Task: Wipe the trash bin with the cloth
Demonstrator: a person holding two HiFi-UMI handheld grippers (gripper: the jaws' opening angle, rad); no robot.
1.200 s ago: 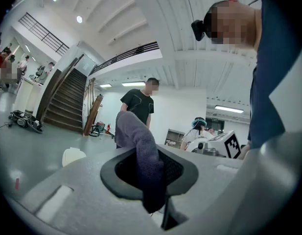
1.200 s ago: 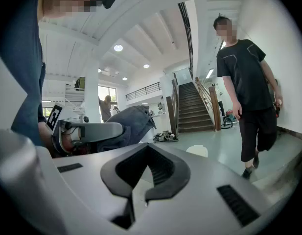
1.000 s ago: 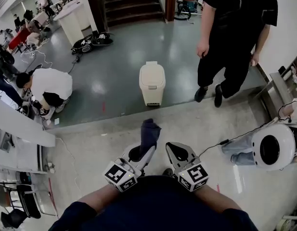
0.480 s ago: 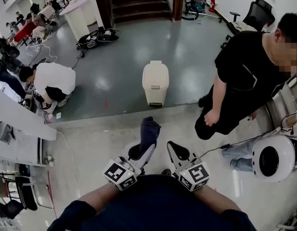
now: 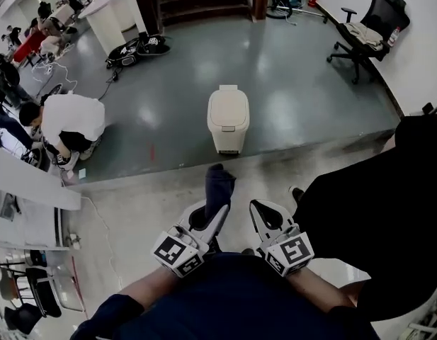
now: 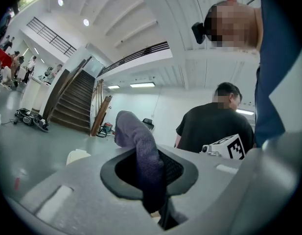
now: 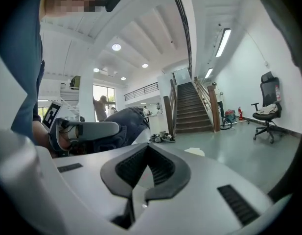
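While pinched in L tongs (image 5: 214, 217), dark purplish cloth (image 5: 219, 184), bunched.

Cream trash bin (image 5: 228, 118); dark blue-purple cloth (image 5: 219, 186); grey floor (image 5: 303, 91)

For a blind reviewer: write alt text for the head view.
Seen from above, the left gripper holds a dark cloth, and the right gripper beside it is empty. A cream trash bin stands ahead, untouched. A person in black stands close at right.

No writing or numbers can be read anywhere.
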